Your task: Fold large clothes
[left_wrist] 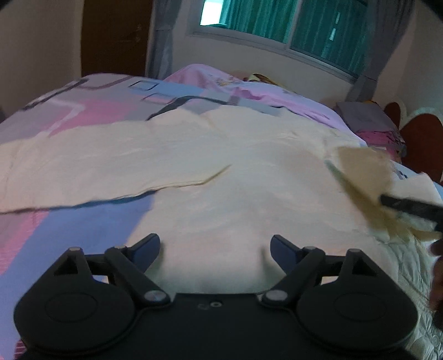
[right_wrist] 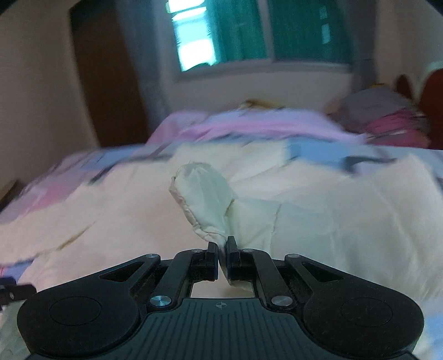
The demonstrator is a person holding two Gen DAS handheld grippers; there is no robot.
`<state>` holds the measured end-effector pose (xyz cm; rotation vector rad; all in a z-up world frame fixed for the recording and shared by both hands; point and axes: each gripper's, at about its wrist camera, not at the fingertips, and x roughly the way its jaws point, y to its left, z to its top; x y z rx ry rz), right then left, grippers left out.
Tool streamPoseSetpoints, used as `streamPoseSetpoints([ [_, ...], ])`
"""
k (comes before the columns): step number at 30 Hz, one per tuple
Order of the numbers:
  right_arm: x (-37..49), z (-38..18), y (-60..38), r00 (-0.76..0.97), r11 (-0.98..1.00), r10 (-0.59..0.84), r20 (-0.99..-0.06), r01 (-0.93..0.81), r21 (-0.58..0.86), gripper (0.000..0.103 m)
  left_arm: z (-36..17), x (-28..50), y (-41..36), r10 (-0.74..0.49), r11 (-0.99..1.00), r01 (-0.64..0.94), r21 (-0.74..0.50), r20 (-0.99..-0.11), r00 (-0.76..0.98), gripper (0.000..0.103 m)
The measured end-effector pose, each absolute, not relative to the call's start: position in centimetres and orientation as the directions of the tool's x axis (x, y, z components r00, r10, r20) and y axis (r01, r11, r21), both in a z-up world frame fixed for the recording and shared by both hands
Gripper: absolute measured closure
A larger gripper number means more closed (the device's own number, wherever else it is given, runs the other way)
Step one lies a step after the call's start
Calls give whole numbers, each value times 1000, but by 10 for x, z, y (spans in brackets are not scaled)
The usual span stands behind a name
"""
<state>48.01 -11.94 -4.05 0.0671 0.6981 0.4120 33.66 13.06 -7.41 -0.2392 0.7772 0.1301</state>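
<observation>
A large cream garment lies spread over the bed, reaching across most of the left wrist view. My left gripper hangs just above its near part, jaws wide apart with only flat cloth below them. My right gripper is shut on a bunched fold of the cream garment, which stands up in a rounded loop in front of the fingers. In the left wrist view the right gripper enters from the right edge with a lifted flap of the cloth on it.
The bed carries a pink, blue and grey patterned sheet and a lilac quilt at the far side. Pillows and a brown headboard are at the right. A window with green curtains and a brown door stand behind.
</observation>
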Motion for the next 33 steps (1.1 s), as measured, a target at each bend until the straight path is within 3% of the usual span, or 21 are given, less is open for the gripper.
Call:
streamPoseSetpoints([
  [6, 478, -78, -66, 637, 905, 391, -665, -398, 150, 97, -69, 323, 155, 33, 947, -241, -212, -683, 730, 7],
  [9, 471, -78, -54, 664, 912, 343, -664, -403, 68, 82, -68, 327, 158, 0, 946, -219, -238, -677, 736, 7],
  [10, 467, -74, -57, 675, 914, 345, -652, -400, 71, 62, -68, 331, 156, -23, 948, -198, -250, -674, 739, 7],
  [11, 466, -71, -65, 688, 915, 352, -635, -395, 80, 34, -68, 335, 151, -45, 949, -178, -260, -671, 740, 7],
  [12, 458, -64, -77, 708, 920, 352, -612, -384, 85, 28, -68, 341, 147, -69, 949, -159, -274, -668, 741, 7],
  [16, 441, -46, -120, 737, 932, 349, -580, -335, 135, 29, -74, 374, 122, -190, 934, -67, -351, -646, 739, 13],
  [22, 428, -32, -200, 763, 955, 294, -576, -216, 201, 55, -92, 432, 101, -309, 890, -27, -455, -645, 699, 19],
  [25, 428, -33, -233, 756, 959, 270, -597, -158, 234, 56, -100, 453, 91, -350, 885, 12, -466, -647, 677, 19],
  [28, 432, -39, -254, 737, 967, 246, -629, -141, 213, 56, -110, 470, 78, -373, 891, 46, -452, -670, 642, 45],
  [30, 437, -47, -260, 723, 976, 210, -658, -123, 177, 56, -115, 476, 74, -373, 896, 54, -441, -681, 630, 80],
  [33, 447, -56, -270, 716, 985, 160, -680, -68, 161, 57, -103, 470, 82, -383, 876, 52, -480, -624, 681, 92],
])
